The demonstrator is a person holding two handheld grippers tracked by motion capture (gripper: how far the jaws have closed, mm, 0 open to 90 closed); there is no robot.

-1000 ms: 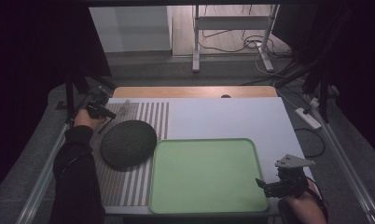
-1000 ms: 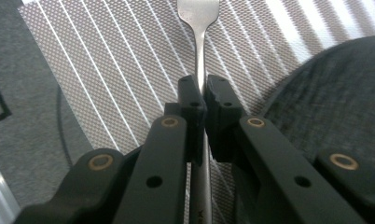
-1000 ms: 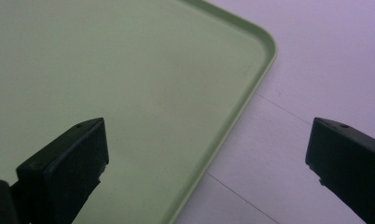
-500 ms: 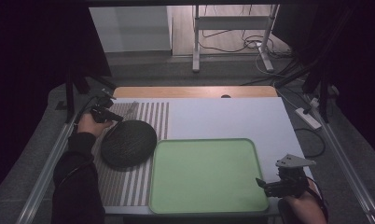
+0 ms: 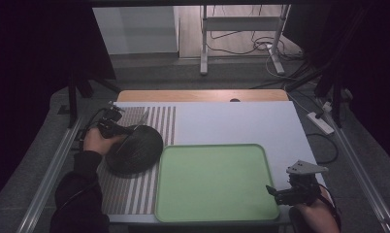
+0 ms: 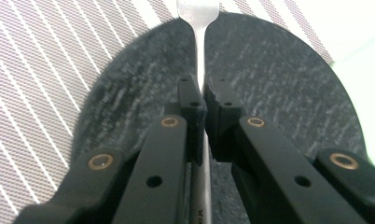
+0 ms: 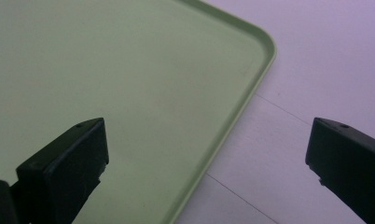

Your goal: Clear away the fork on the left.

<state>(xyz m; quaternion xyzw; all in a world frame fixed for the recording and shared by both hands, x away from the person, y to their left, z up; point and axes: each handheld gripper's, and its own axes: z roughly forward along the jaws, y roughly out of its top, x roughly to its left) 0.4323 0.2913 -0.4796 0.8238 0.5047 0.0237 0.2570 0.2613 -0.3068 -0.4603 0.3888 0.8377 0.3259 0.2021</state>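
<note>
Black jaws of the left gripper sit near the tabletop's left edge in the high view, over the far-left rim of a dark round plate. A slim silvery utensil slants from the jaws across that rim. The plate lies on a striped placemat, which covers the left part of the white tabletop. Just right of the plate, touching or nearly so, a pale green tray with rounded corners and a low raised rim fills the near middle. The right gripper rests at the tray's near-right corner, a grey three-cornered plate on top of it; how far its jaws stand apart cannot be told from here.

In the left gripper view, the left gripper has its jaws clenched on the thin metal handle of the utensil, which runs straight ahead and widens at the top edge; whether it is a fork or a spoon cannot be told. Below it spreads the plate, matte and charcoal with a speckled, stony texture. The placemat shows a fine woven grey with white stripes.

In the right gripper view, the right gripper has its jaws released and spread wide, holding nothing. Between them run the tray, smooth and bare, its rounded corner curving at the upper right, and the white tabletop, crossed by thin seam lines.
</note>
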